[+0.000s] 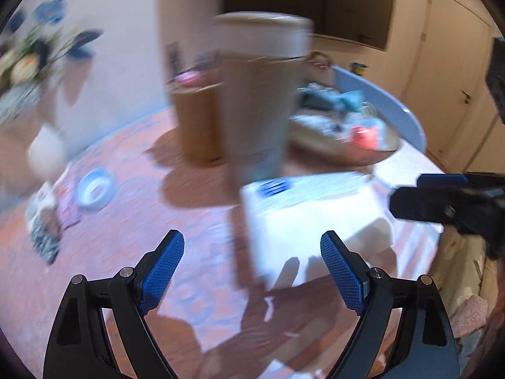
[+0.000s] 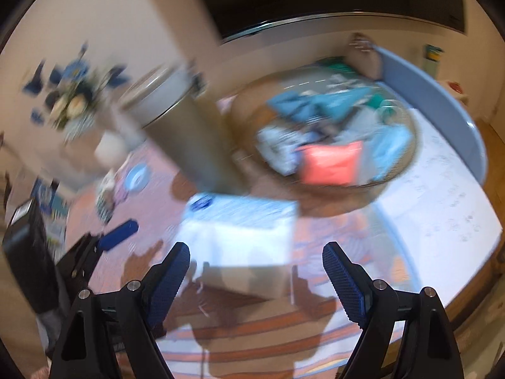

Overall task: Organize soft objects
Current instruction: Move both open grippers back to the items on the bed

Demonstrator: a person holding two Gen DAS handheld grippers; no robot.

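Both my tools are spread wide and empty, left tool (image 1: 252, 271) and right tool (image 2: 255, 279), angled down at the white box (image 1: 312, 221) on the patterned desk (image 1: 126, 221), I judge for a two-sided lift. Beyond it a tall tan canister (image 1: 258, 101) blocks the way to the round basket (image 2: 407, 164) heaped with soft cloths (image 2: 328, 161).

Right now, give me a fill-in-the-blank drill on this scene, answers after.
1. Both the left gripper and the right gripper have their jaws ____.
2. The folded cloth in the round basket is coloured ____.
3. The tall cylindrical bin stands behind a ____ box.

Missing words: open; red; white
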